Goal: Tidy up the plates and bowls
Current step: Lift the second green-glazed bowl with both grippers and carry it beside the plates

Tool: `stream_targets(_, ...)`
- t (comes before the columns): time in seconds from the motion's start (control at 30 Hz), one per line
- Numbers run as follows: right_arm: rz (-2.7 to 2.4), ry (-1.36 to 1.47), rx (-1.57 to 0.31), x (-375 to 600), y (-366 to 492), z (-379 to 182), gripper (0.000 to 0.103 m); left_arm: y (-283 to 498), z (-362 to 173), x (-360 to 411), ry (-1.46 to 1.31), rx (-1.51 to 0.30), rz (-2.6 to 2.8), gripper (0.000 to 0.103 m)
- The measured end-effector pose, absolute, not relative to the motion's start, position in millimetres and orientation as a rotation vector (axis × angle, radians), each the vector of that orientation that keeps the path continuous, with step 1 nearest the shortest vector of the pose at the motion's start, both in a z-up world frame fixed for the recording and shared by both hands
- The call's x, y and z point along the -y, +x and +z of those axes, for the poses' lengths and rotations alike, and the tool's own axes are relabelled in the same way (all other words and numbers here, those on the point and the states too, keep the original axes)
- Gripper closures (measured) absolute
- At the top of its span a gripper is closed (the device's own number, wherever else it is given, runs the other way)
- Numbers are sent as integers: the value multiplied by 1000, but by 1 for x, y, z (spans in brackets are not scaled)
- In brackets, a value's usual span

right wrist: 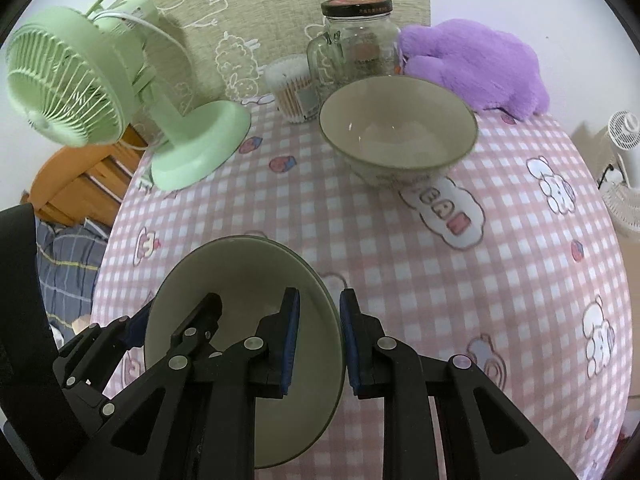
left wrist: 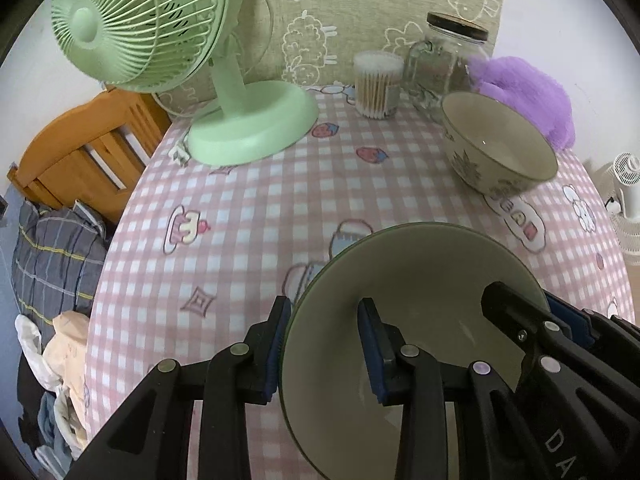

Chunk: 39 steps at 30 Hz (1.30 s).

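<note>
- Over the pink checked tablecloth [left wrist: 248, 208], the left gripper [left wrist: 324, 344] and right gripper [right wrist: 318, 344] are each pinching, narrowly, opposite rims of the near bowl [left wrist: 420, 280].
- Two bowls are showing; the patterned bowl [right wrist: 396, 136] is sitting well apart behind.
- Beyond are standing one green fan [left wrist: 160, 40], a jar [right wrist: 356, 44], a cotton swab tub [left wrist: 378, 84] and a purple plush [right wrist: 480, 64].

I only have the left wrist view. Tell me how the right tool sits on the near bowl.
Observer: The right tool straddles the green-rimmed bowl at its right rim, one blue pad inside and one outside, closed on the wall.
Operator: Now check inside the patterned bowl.
Observer: It stands upright on the cloth, and from here its whole interior shows, empty down to the bottom.
</note>
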State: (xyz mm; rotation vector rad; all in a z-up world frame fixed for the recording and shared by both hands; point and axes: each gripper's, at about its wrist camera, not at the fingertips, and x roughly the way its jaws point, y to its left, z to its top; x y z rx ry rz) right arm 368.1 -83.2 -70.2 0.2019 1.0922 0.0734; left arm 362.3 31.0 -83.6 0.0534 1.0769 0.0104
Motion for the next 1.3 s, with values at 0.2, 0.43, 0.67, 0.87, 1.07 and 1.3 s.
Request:
stream_targets(0.2, 63, 183, -1106, 82, 352, -76, 79, 347, -91, -30, 43, -1087, 8, 69)
stream_targets(0.43, 26, 205, -1119, 87, 346, -81, 79, 342, -92, -26, 59, -1081, -19, 68)
stream_targets(0.67, 0, 209, -1111, 86, 332, -74, 79, 326, -80, -24, 78, -1056, -63, 68)
stream_targets(0.87, -42, 190, -1046, 78, 302, -44, 79, 300, -54, -30, 59, -1006, -111, 68)
stream_targets(1.07, -85, 164, -986, 71, 265, -11, 79, 271, -24, -34, 64, -953, -168, 68)
stream_targets(1.3, -114, 151, -931, 71, 226, 21, 79, 240, 4, -31, 58, -907, -197, 68)
